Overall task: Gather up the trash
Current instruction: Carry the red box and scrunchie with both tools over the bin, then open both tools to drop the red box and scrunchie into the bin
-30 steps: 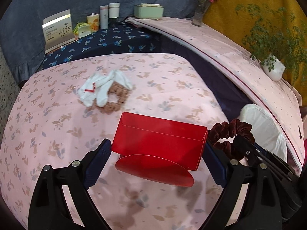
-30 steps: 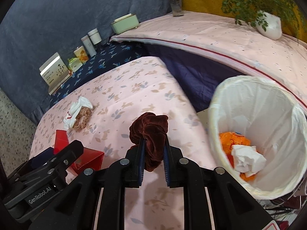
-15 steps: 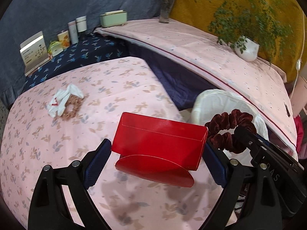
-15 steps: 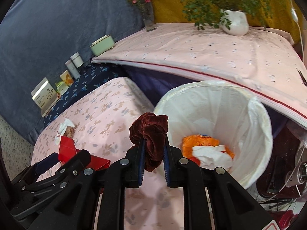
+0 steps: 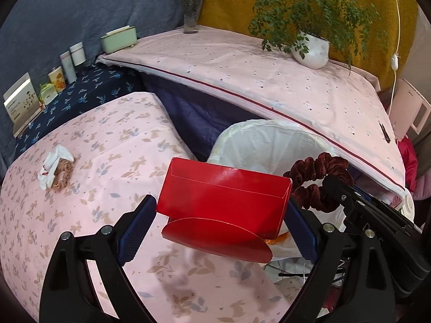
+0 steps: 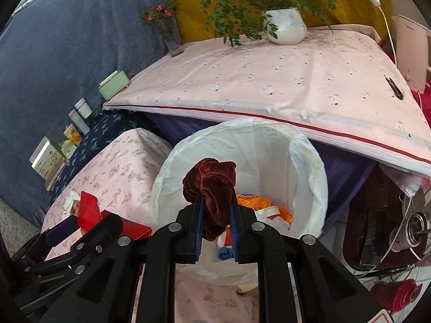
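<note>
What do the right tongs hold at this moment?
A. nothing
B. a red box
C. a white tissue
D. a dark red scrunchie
D: the right tongs are shut on the dark red scrunchie, in front of the open bin; the red box is in the left tongs.

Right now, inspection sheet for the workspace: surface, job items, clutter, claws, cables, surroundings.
Surface: pink leaf-print cloth over the table.
Job's things: red box in the left claw; maroon scrunchie in the right claw; lined bin beside the table holds orange and white trash.
Clutter: white tissue lying against a tan scrunchie on the cloth.
Claws: both shut on their loads, the right one in front of the bin's opening.
Cables: white cord hanging on the yellow wall; more wires on the floor.
Surroundings: potted plant, flower vase, green box, jars.
</note>
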`<state>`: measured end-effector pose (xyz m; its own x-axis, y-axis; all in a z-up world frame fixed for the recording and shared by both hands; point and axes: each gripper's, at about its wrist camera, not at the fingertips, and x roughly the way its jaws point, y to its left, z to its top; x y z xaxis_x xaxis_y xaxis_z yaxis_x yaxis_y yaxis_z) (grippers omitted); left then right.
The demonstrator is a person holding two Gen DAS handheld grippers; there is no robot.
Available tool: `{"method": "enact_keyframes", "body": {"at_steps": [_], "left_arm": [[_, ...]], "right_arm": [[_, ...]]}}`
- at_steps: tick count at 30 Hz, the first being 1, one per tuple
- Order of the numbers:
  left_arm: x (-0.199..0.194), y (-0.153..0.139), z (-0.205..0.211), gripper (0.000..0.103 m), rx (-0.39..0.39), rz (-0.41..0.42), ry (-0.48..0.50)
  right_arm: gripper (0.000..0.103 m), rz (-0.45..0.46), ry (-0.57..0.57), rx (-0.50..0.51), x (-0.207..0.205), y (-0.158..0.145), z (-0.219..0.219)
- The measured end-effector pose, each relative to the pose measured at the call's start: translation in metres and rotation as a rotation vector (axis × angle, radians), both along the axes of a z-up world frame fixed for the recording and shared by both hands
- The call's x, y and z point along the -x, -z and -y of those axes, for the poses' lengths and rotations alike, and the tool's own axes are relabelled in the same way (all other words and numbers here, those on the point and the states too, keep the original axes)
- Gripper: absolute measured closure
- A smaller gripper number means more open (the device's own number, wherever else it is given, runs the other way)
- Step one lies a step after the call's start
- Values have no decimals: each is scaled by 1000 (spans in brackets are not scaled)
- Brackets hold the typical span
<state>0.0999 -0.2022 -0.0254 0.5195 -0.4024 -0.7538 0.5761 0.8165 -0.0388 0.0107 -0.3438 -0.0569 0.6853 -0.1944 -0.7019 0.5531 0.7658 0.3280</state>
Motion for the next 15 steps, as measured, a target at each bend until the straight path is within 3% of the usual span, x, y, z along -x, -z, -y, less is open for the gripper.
{"method": "enact_keyframes", "body": {"at_steps": [4,15], "left_arm": [[1,4,12,15,-12,-7,15],[5,11,34,14,-29,-17,45]], "right_arm": [[82,-8,18,-10,4,5,10],[81,-8,66,-32,17,13,28]]}}
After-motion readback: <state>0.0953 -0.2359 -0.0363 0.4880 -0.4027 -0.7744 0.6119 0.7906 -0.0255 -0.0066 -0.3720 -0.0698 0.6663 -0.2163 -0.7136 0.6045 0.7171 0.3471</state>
